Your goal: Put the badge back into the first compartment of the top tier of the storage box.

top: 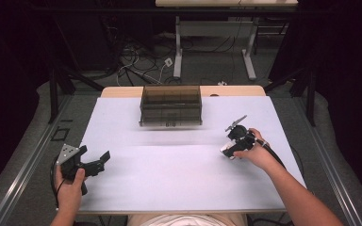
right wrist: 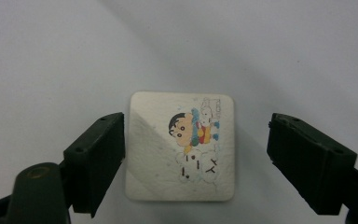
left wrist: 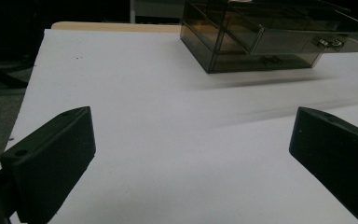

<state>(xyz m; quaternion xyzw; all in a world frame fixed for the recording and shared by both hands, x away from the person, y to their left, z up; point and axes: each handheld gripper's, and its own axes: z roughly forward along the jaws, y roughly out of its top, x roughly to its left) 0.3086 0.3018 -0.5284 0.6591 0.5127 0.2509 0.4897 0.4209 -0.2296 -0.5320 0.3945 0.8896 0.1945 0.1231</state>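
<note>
On a white table (top: 179, 179), a person holds two grippers while a small square tile (right wrist: 181, 145) waits to be picked up. Seen from the right gripper view, the tile lies flat on the table, white with rounded corners and a cartoon figure printed on its face. The right gripper (right wrist: 193, 158) points down over it with its jaws apart, one just beside the tile's left edge, perhaps touching it, the other well clear of the right edge. Nothing is clamped.

From the high view, that right gripper (top: 234, 137) hangs over the table's right side, tilted down in the person's hand. The left gripper (top: 96, 162) rests near the table's left edge, jaws wide apart and holding nothing; its own view looks across bare table toward a smoky clear drawer box (left wrist: 270, 37) at the far side, one drawer pulled partly out.

Judging by its look, the tile is thin, stiff and light, with a faintly pebbled face that could be ceramic or pressed paper. Lying flat, it offers only its low side edges for a grip. The jaws would need to come down close to the table and close on two opposite edges, centred, since an off-centre pinch could make it pivot or skid on the smooth top.
</note>
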